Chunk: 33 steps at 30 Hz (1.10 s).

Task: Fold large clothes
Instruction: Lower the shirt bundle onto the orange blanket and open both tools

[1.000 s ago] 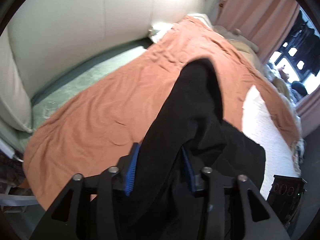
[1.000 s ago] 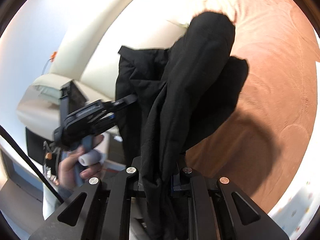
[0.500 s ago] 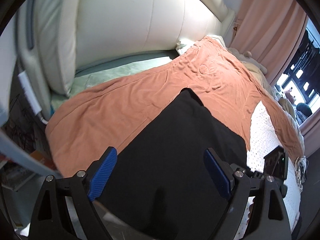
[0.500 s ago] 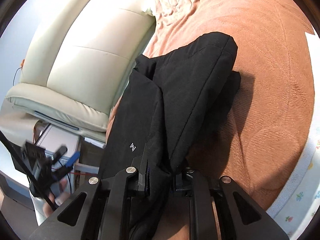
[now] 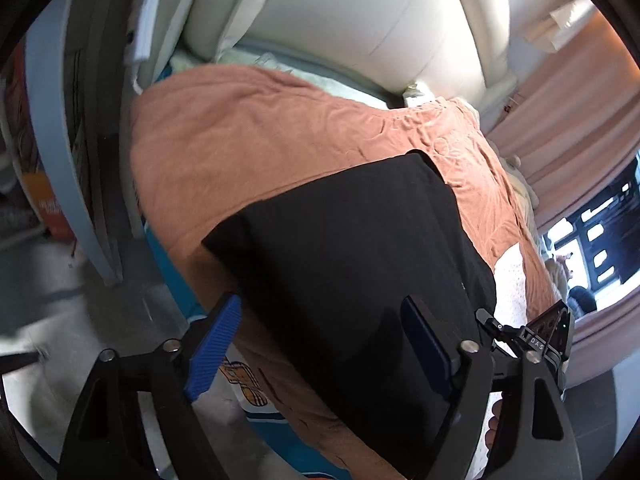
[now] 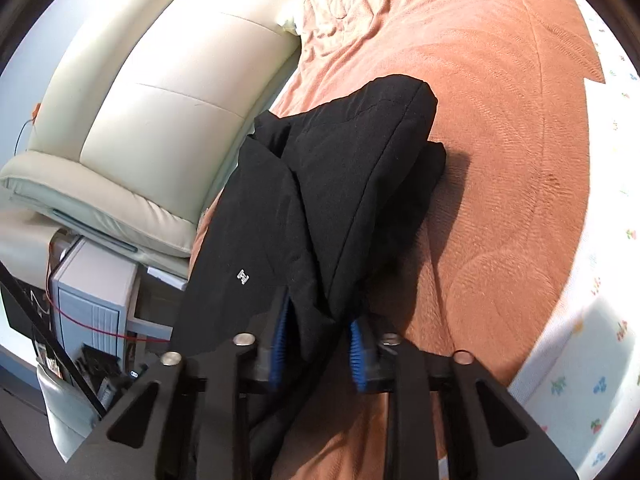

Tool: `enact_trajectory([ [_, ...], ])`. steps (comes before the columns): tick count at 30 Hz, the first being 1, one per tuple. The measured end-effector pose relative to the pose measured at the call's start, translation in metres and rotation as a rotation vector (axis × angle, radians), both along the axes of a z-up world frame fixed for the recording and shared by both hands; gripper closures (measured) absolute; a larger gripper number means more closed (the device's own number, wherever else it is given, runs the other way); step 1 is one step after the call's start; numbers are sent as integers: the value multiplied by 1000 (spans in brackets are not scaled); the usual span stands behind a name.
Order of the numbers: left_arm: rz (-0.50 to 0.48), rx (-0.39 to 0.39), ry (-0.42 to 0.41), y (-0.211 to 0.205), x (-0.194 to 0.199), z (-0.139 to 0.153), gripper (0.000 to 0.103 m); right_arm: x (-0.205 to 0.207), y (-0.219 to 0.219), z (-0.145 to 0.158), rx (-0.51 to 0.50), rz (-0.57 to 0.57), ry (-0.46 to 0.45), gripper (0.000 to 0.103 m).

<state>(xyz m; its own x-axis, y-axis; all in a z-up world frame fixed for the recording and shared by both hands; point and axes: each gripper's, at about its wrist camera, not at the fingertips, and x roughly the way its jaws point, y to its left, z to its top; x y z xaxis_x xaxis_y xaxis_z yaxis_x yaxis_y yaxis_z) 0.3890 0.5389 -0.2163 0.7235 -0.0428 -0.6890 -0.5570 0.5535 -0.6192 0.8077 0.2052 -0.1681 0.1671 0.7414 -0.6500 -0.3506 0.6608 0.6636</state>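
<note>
A black garment (image 5: 352,264) lies folded on the orange blanket (image 5: 248,144) of a bed, near its edge. My left gripper (image 5: 320,344) is open and empty above the garment's near end, blue pads wide apart. In the right wrist view the garment (image 6: 328,184) is bunched in thick folds with a small white logo. My right gripper (image 6: 320,344) is shut on a fold of the garment near the bed's edge. The right gripper (image 5: 536,340) also shows at the lower right of the left wrist view.
A cream padded headboard (image 6: 140,112) runs along the bed's far side. A white floral sheet (image 6: 592,320) lies beside the blanket. A white cabinet (image 6: 96,300) with a red cable stands on the floor. Pink curtains (image 5: 568,92) and a window are at the right.
My left gripper let go of the garment, opened and drew back toward the bed's edge. The garment went from hanging to lying on the blanket. My right gripper kept its hold.
</note>
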Motion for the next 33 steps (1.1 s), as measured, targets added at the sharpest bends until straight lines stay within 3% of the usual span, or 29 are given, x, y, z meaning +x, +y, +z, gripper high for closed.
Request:
enact_trajectory([
  [4,4,-57,-20,2,2,-18,31,2,6,3,-35,0,-32,88],
  [6,3,-80,-40,2,4,-22,44,3,6,-1,-40,-6,-18,88],
  [12,-7,-50,-46,8,11,-14,68,-1,2,-8,-8,-17,10,91],
  [15,-15,-31,-39,17,15,-11,69,-5,1,-6,26,-16,27,93],
  [20,-7,-41,-37,27,16,-16,69,-16,1,-8,39,-8,56,93],
  [22,4,-53,-22,22,14,-18,64,-14,0,-7,25,1,45,92],
  [24,-5,-58,0,15,13,-19,48,-10,-1,-6,-7,11,35,87],
  [26,-28,-62,12,3,14,-20,37,-8,-3,-2,-62,2,8,64],
  [27,-34,-57,13,-1,14,-19,33,-9,-5,1,-112,-12,-21,60],
  [33,-44,-35,20,-37,6,-16,32,-15,-20,16,-185,-29,-71,58],
])
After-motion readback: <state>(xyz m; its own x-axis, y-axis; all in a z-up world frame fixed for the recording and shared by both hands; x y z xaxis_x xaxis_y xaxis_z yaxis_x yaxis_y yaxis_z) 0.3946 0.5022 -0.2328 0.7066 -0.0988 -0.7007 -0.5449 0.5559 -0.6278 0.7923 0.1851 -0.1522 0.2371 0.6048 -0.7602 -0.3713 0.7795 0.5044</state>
